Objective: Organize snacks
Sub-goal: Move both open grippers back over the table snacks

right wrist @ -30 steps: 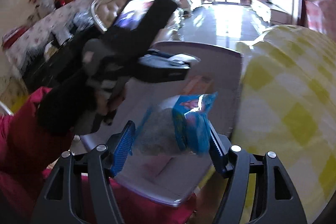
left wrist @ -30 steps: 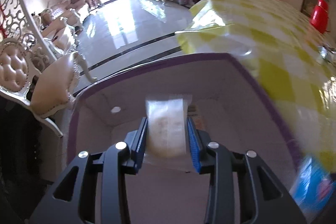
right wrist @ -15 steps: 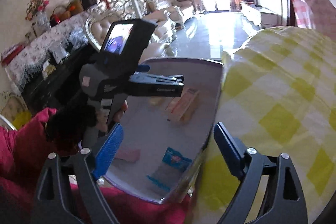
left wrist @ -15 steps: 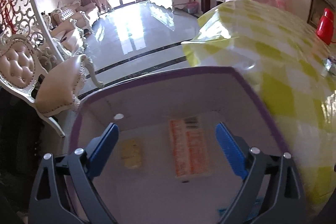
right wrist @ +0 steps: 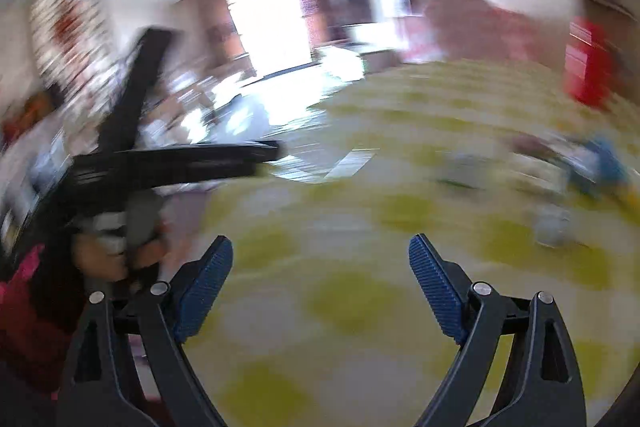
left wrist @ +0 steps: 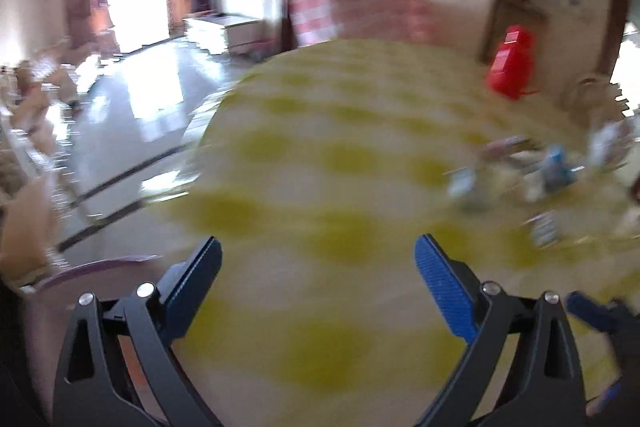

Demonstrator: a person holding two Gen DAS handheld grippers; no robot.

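Observation:
Both views are motion-blurred. My left gripper point(left wrist: 318, 255) is open and empty above the yellow-checked tablecloth point(left wrist: 320, 187). Several small snack packets point(left wrist: 520, 179) lie on the cloth at the right, well ahead of it. The purple-rimmed box point(left wrist: 100, 263) shows only as a rim at the lower left. My right gripper point(right wrist: 320, 259) is open and empty over the same cloth point(right wrist: 360, 227). Blurred snack packets point(right wrist: 560, 171) lie to its far right. The left gripper's body point(right wrist: 168, 163) is at its left, held in a hand.
A red container point(left wrist: 510, 67) stands at the table's far right edge, also seen in the right wrist view point(right wrist: 588, 67). A pink-checked covered object point(left wrist: 360, 7) is behind the table. The shiny floor point(left wrist: 132, 115) lies beyond the table's left edge.
Both grippers let go of their snack packets into the purple-rimmed box, opened wide, then swung right, away from the box and over the tablecloth toward the loose packets.

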